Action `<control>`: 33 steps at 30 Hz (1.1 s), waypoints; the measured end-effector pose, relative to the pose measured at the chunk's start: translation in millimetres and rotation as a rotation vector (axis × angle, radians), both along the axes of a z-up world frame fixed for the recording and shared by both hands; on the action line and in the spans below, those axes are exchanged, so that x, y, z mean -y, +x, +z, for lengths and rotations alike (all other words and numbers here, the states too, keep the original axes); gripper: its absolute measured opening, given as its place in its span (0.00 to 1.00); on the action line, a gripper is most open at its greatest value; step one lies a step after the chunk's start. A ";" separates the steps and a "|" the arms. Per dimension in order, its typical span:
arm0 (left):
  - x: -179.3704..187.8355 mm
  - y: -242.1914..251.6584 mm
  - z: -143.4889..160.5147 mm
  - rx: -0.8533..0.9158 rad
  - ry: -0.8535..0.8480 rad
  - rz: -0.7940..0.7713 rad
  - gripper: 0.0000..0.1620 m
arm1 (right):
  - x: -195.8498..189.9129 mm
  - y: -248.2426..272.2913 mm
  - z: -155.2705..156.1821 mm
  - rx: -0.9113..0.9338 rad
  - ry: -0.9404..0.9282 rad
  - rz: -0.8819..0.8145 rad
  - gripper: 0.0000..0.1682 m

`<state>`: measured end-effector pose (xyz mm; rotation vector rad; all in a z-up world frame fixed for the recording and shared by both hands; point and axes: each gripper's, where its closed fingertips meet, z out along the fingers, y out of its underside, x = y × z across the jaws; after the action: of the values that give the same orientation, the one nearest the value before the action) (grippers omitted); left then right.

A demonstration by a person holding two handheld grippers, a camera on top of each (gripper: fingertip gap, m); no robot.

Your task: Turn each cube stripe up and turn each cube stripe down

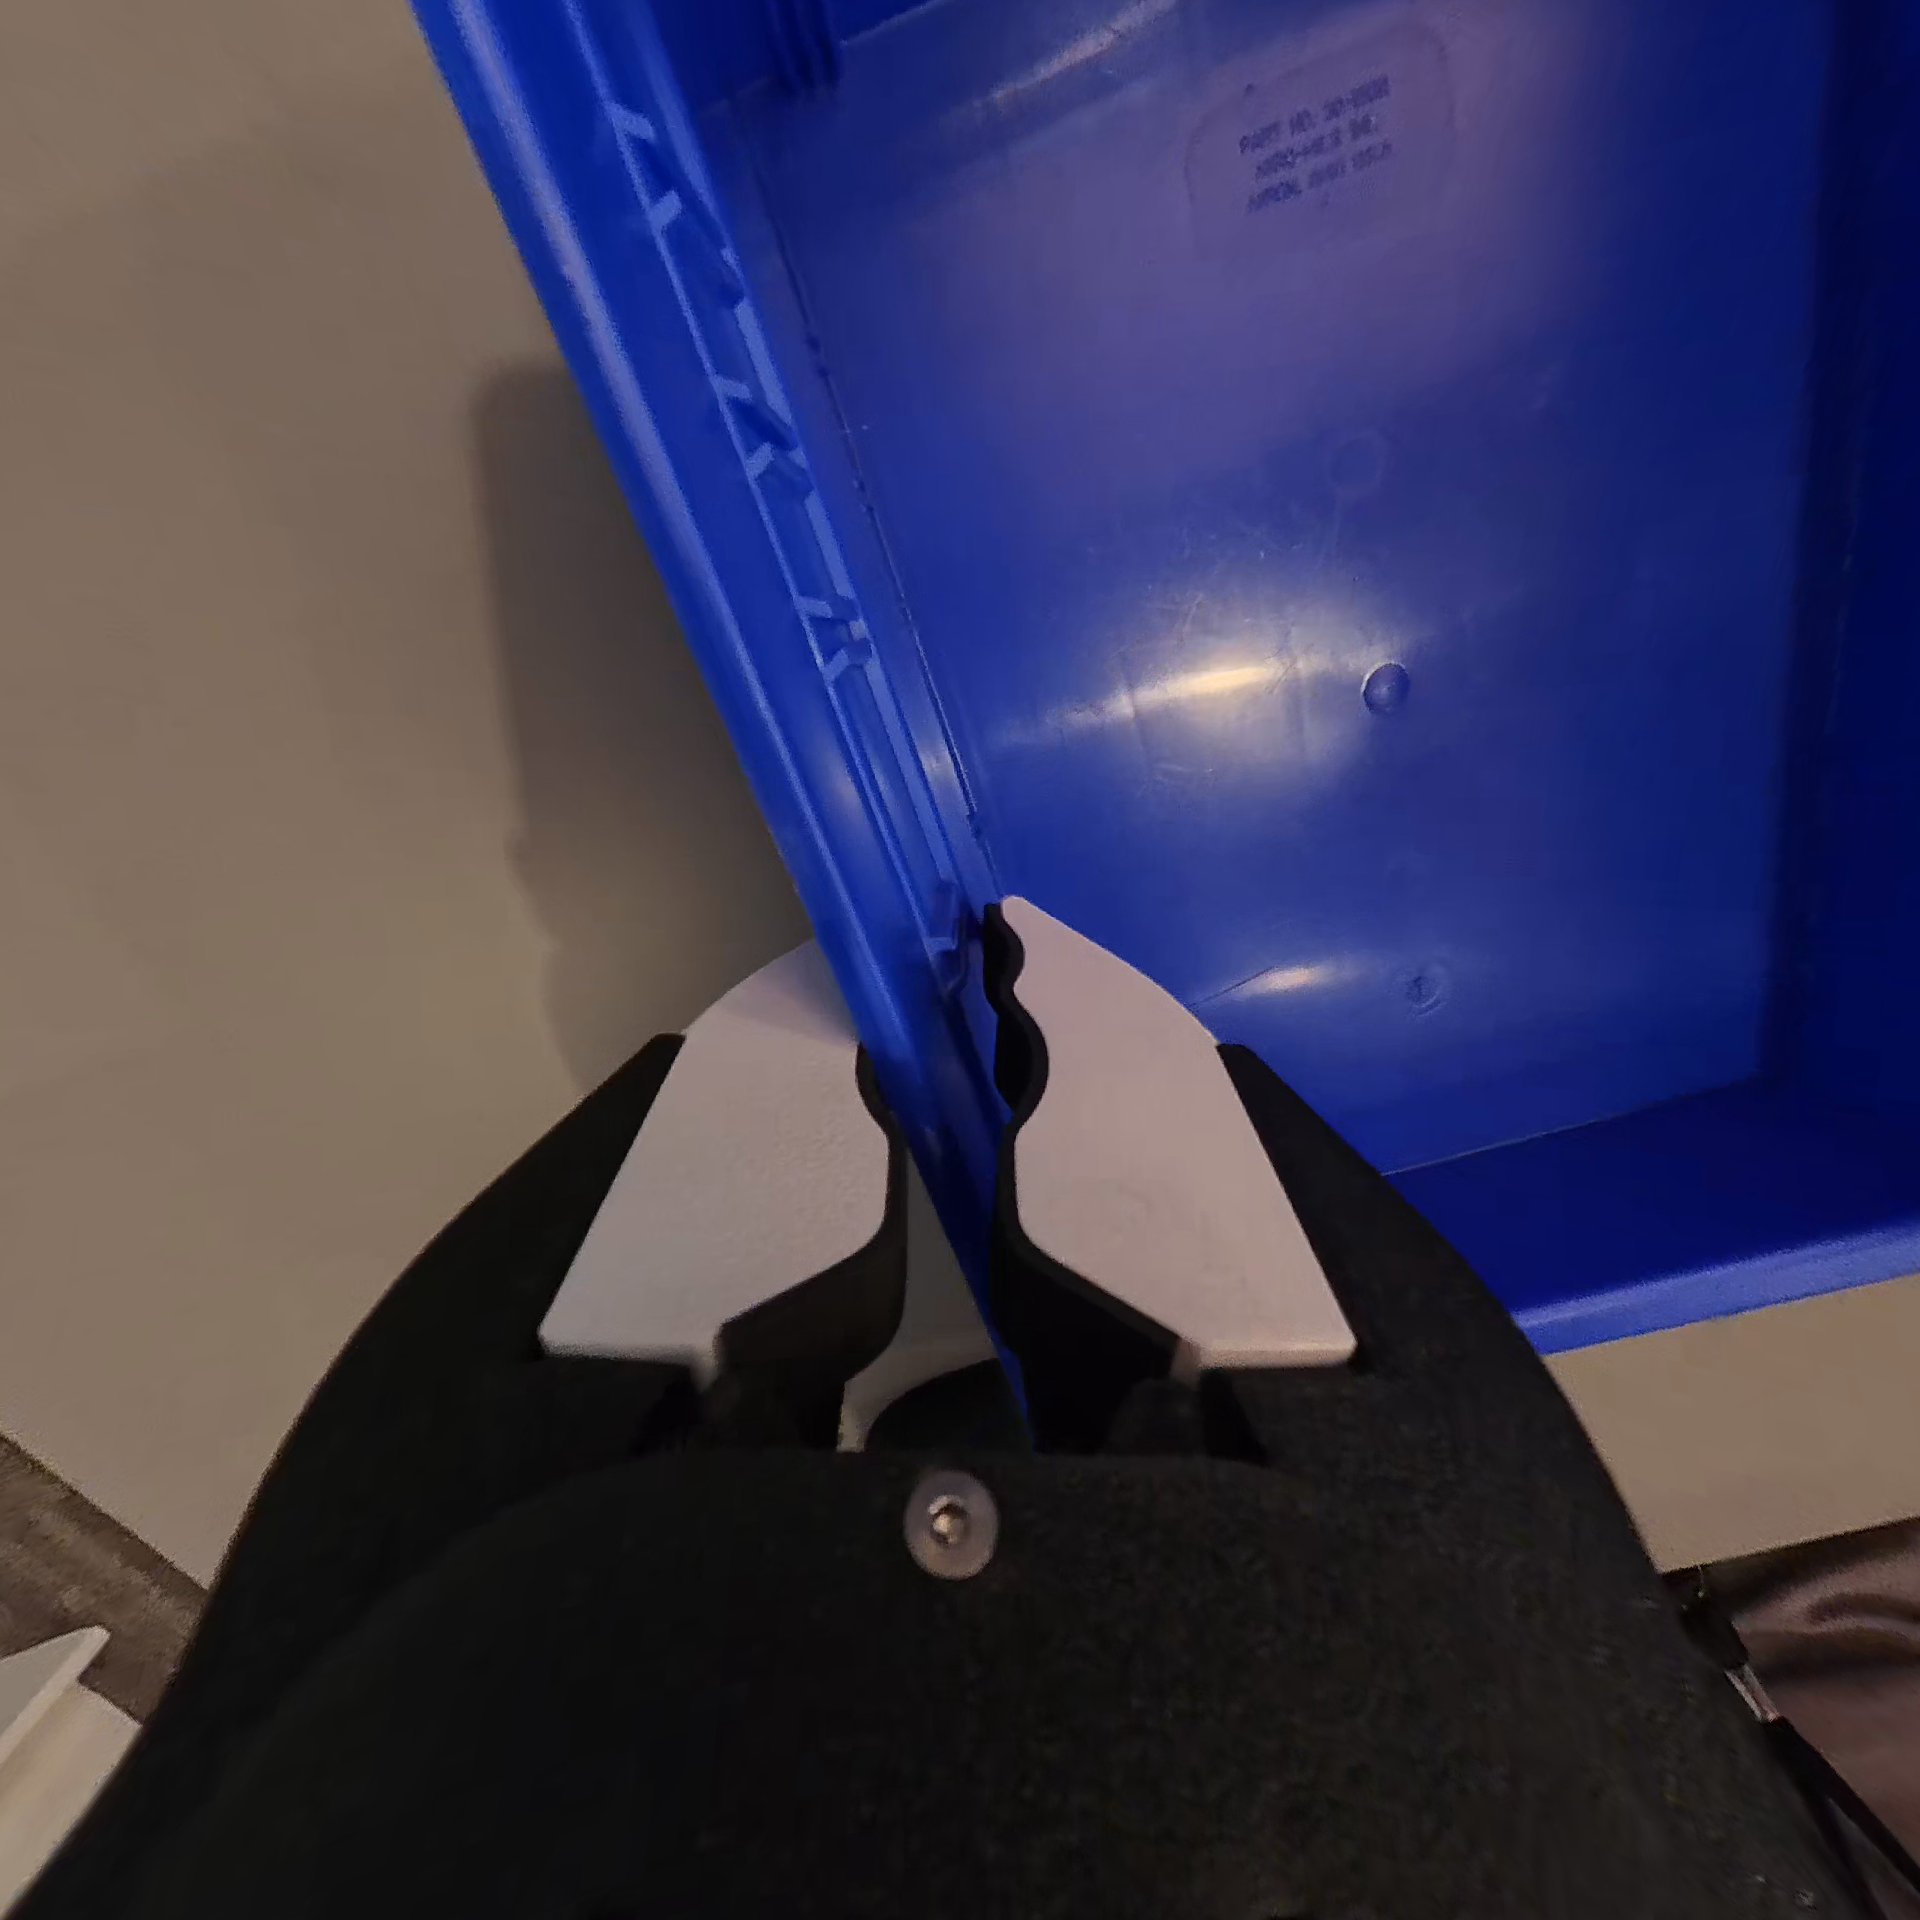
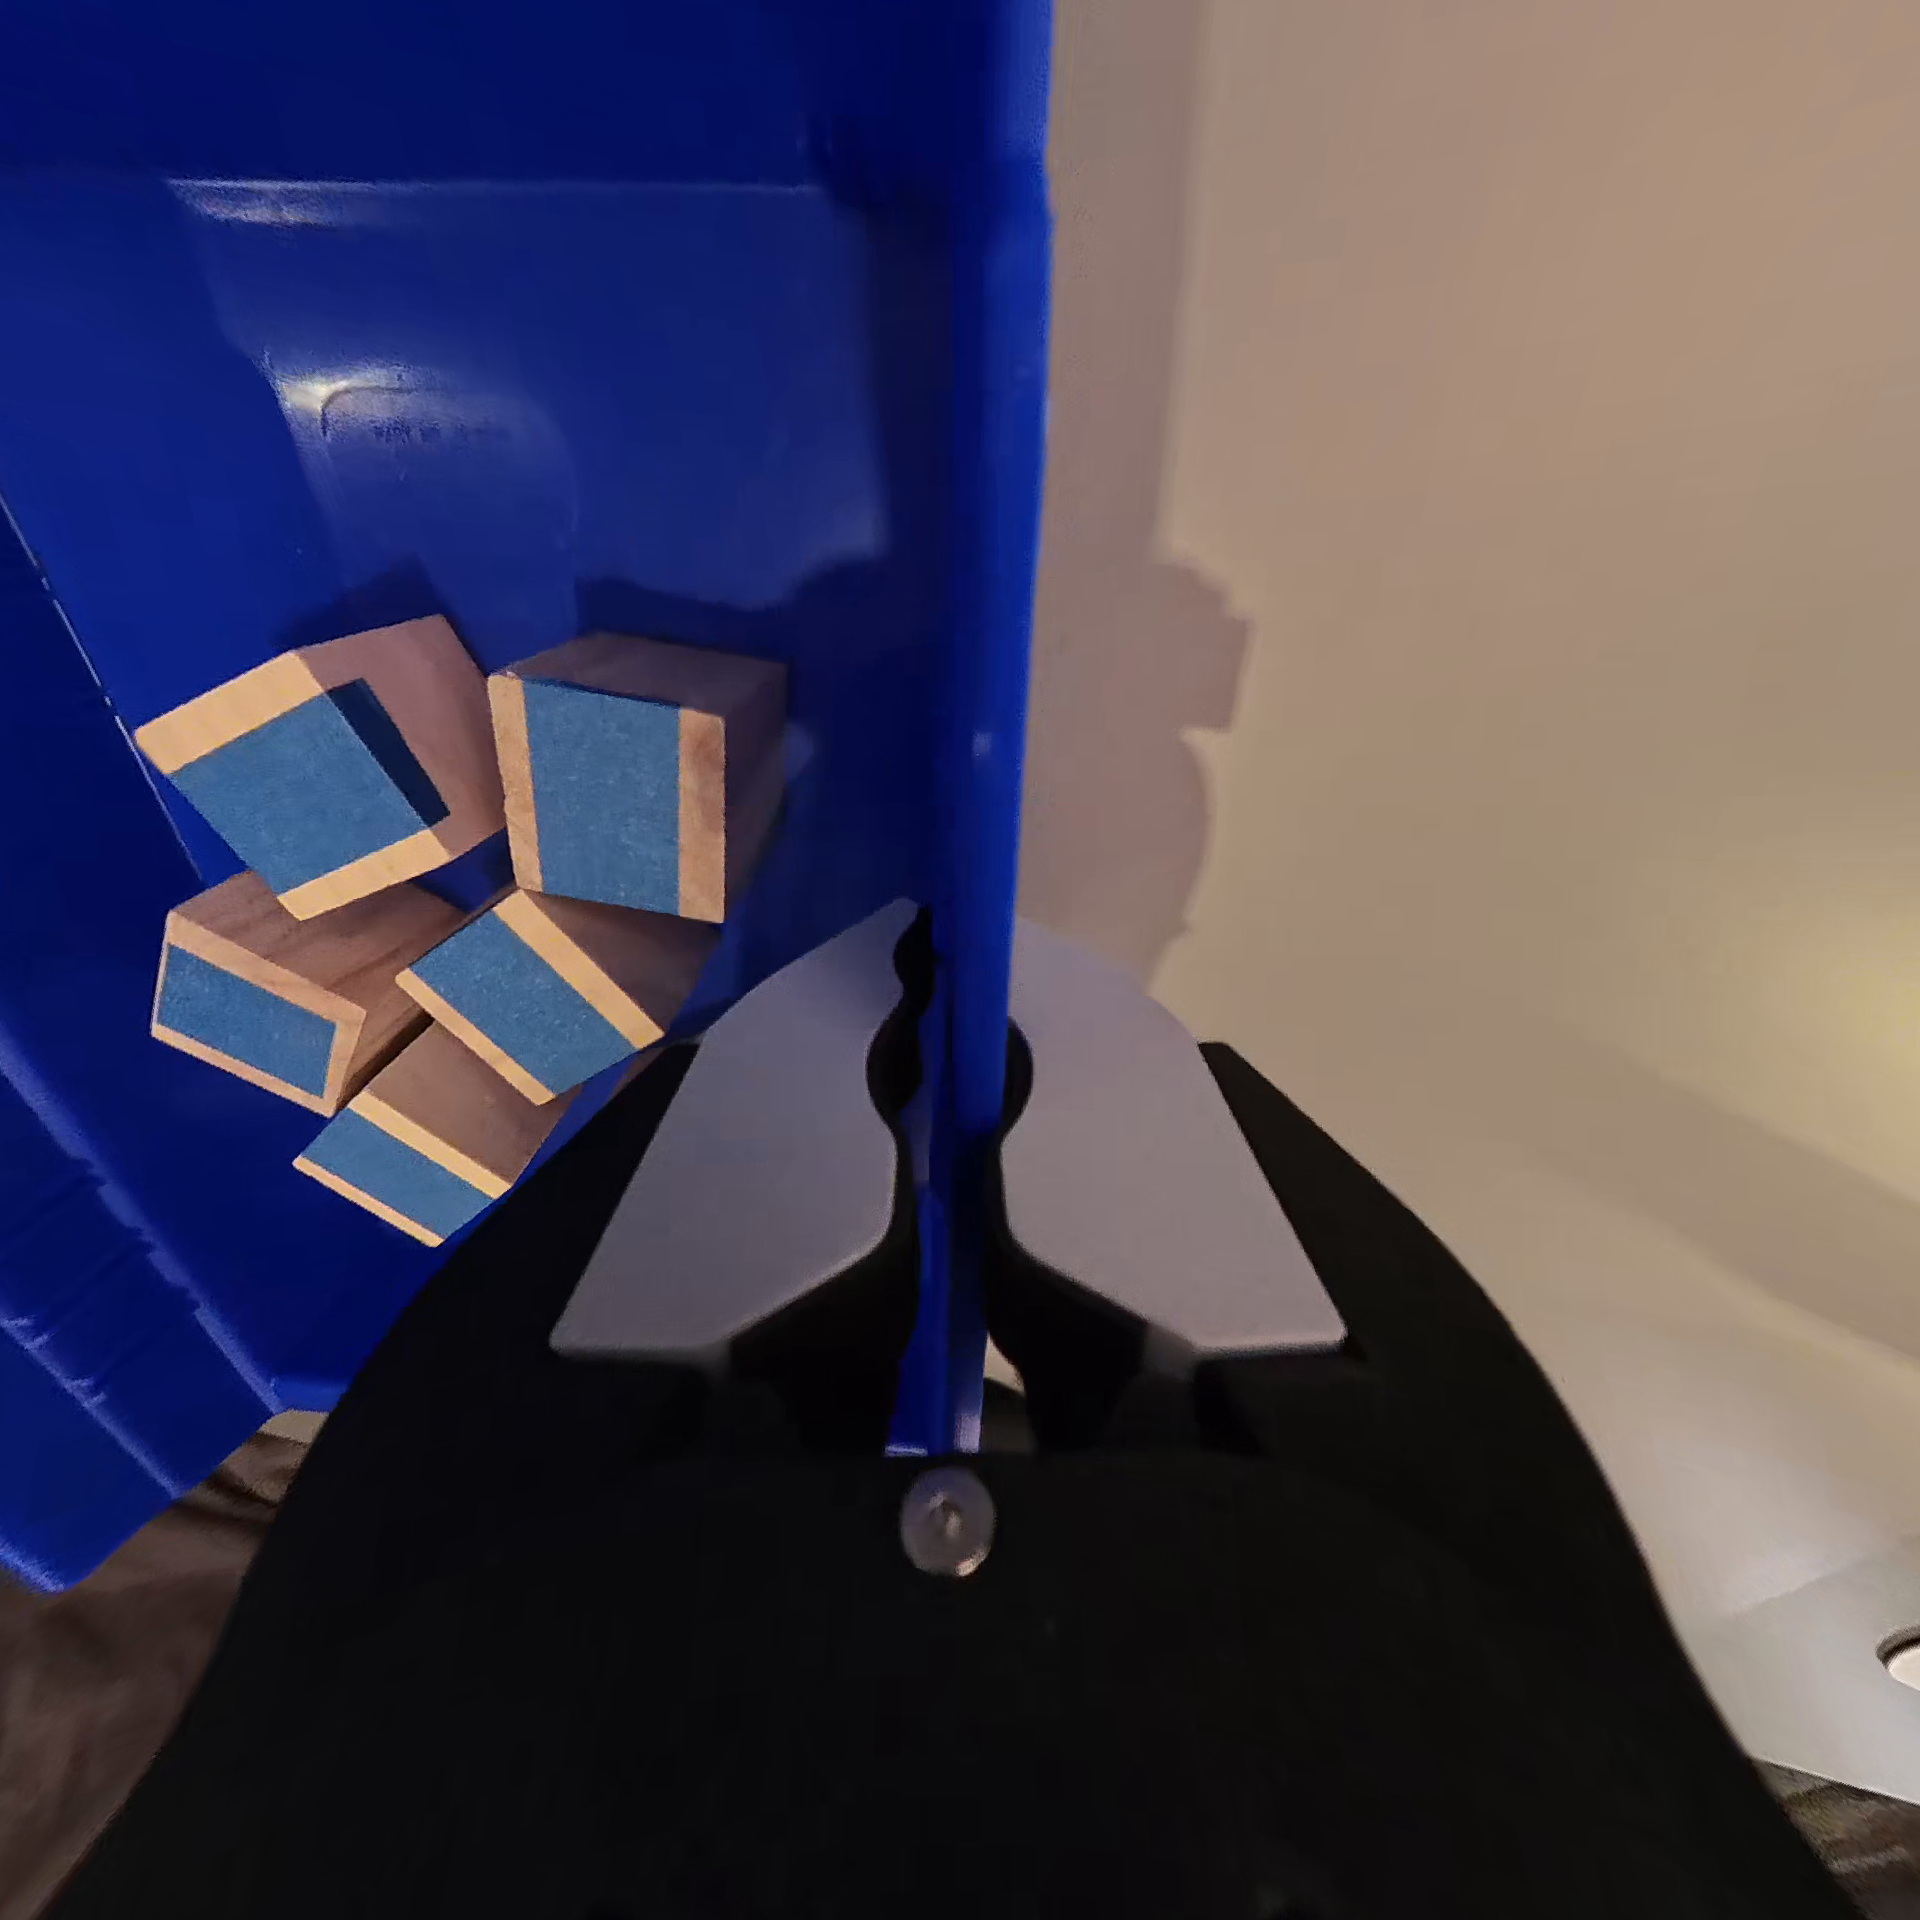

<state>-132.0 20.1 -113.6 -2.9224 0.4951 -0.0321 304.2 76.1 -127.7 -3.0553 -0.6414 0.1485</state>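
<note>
You had each hand-held gripper, left (image 1: 966,1049) and right (image 2: 961,1039), clamped on the blue bin's (image 1: 1351,623) walls; tipping it slowly seemed wise, so the striped wooden cubes (image 2: 613,779) slid out gently.

- Left wrist view is looking forward along its fingers, very close, over a blue bin (image 1: 1299,623) wall between the jaws.
- Right wrist view is facing likewise, close, opposite wall between its jaws.
- Both are sharing the bin interior.
</note>
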 end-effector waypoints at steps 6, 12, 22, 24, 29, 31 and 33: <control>0.4 6.4 -0.1 0.038 0.004 -0.001 0.07 | 0.7 0.4 -2.3 0.009 -0.042 -0.058 0.05; 1.5 10.1 -1.2 0.064 0.003 -0.020 0.11 | 1.3 -0.2 -2.6 -0.046 -0.081 -0.044 0.04; 13.7 38.9 6.4 0.259 -0.067 -0.091 0.20 | -1.3 12.5 -2.3 -0.091 -0.088 -0.057 0.04; 8.4 36.0 16.3 0.296 -0.023 -0.075 0.18 | -1.9 13.7 -2.2 -0.095 -0.086 -0.056 0.04; 4.4 6.4 68.5 0.324 0.186 -0.025 0.17 | -3.2 22.7 1.1 -0.101 -0.073 -0.056 0.04; 9.5 -4.5 94.1 0.354 0.276 -0.010 0.16 | -3.9 27.7 5.3 -0.100 -0.063 -0.062 0.04; 16.5 -17.1 114.4 0.367 0.351 0.011 0.15 | -4.5 33.3 11.5 -0.093 -0.049 -0.068 0.04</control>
<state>-149.1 3.6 0.8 -2.4961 0.3780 -0.4259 337.5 80.6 -116.2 -3.0898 -0.5364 0.3080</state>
